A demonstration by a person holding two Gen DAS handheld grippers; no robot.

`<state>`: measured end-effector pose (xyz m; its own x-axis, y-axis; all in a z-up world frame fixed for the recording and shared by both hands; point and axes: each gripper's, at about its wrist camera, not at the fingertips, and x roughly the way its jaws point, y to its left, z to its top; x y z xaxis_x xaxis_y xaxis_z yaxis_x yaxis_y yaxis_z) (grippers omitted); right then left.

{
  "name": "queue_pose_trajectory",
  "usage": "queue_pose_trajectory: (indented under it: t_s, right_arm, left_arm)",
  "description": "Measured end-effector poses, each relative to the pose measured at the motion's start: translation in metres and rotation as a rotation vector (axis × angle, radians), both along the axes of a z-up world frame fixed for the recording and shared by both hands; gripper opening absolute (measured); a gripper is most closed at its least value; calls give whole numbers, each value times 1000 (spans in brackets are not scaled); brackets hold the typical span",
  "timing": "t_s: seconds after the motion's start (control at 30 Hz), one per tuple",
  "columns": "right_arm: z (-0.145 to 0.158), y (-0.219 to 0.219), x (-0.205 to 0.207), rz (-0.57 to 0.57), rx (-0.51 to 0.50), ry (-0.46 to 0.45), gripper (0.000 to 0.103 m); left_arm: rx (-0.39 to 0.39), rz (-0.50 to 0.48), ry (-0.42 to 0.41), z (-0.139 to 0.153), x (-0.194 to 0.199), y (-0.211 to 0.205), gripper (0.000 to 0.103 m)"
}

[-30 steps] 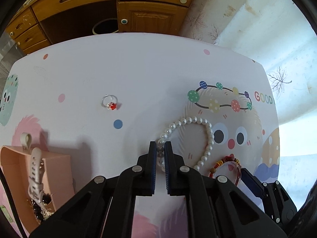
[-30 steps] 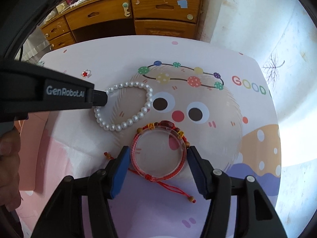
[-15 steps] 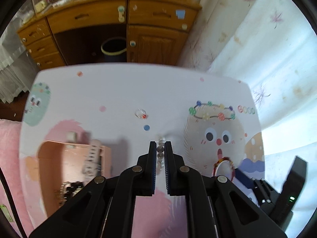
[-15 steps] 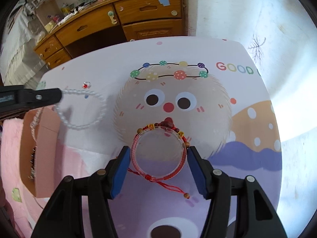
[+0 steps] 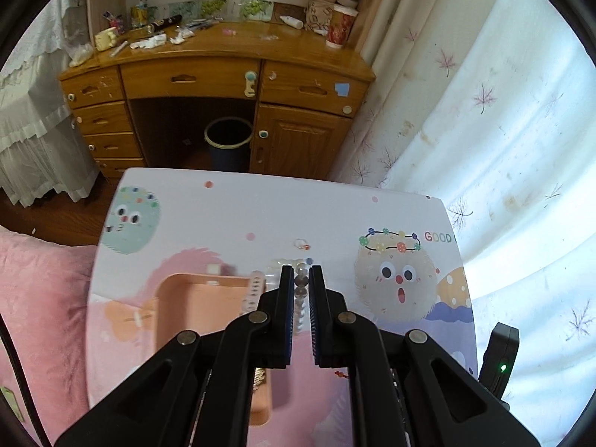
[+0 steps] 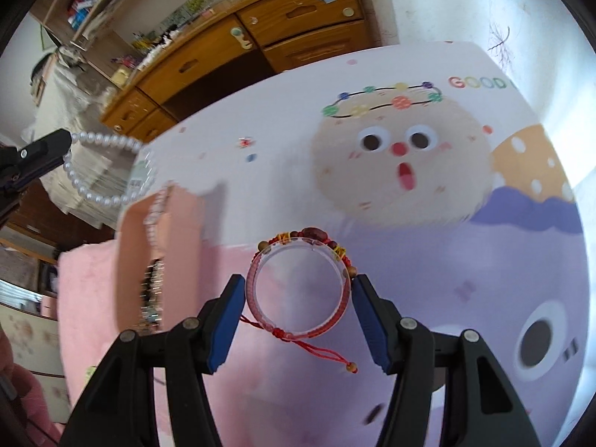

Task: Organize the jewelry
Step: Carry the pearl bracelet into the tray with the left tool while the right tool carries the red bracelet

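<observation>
Left wrist view: your left gripper (image 5: 301, 279) is pinched narrow on the pearl bracelet (image 5: 300, 290), held well above the table (image 5: 231, 208). Beads run down between the pads toward 6 o'clock; the rest of the loop hangs below, mostly hidden by the fingers. The pink jewelry tray (image 5: 186, 298) sits under and toward 8 o'clock from the tips, w/ a white beaded strand draped over its right wall. A small ring w/ red stone (image 5: 301, 244) lies on the table just past the tips at 12 o'clock. The wooden desk (image 5: 223, 74) is at 12, well apart.

Right wrist view: your right gripper (image 6: 298, 294) holds the clear pink bangle (image 6: 298, 290) across its width, pads touching at 3 and 9, so it's fairly wide but loaded. A red cord bracelet (image 6: 309, 236) w/ brown beads rides along the bangle's top; its knotted tail dangles toward 5 o'clock. The bangle is up off the table. Tray is at 9 o'clock, dark beaded pieces inside, blurred. The pearl loop hangs free at 10 o'clock, outboard of the tray's far edge.

Likely step: drop the pearls into the tray. Bring the left tips over the tray's open middle, not the wall, lower till the loop's bottom pools inside, then release, else it may drape over the rim. Keep your right grip steady; the cord could slip off.
</observation>
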<state>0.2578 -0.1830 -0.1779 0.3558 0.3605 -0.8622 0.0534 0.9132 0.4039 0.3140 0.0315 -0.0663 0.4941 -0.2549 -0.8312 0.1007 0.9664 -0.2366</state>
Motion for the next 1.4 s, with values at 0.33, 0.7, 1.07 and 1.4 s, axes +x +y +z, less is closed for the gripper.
queue_pose_trajectory:
  t_s: [0.33, 0.7, 1.07, 1.4]
  right_arm:
    - [24, 42, -11, 37, 136, -47, 59]
    - [36, 112, -9, 207, 136, -88, 59]
    - [23, 122, 8, 227, 49, -70, 67]
    - [19, 91, 62, 174, -188, -210, 67]
  left_arm:
    - [-27, 50, 20, 0, -22, 59, 5]
    - [-78, 86, 127, -38, -29, 94, 6]
    - [19, 180, 128, -63, -26, 120, 69]
    - [109, 257, 17, -91, -38, 144, 82]
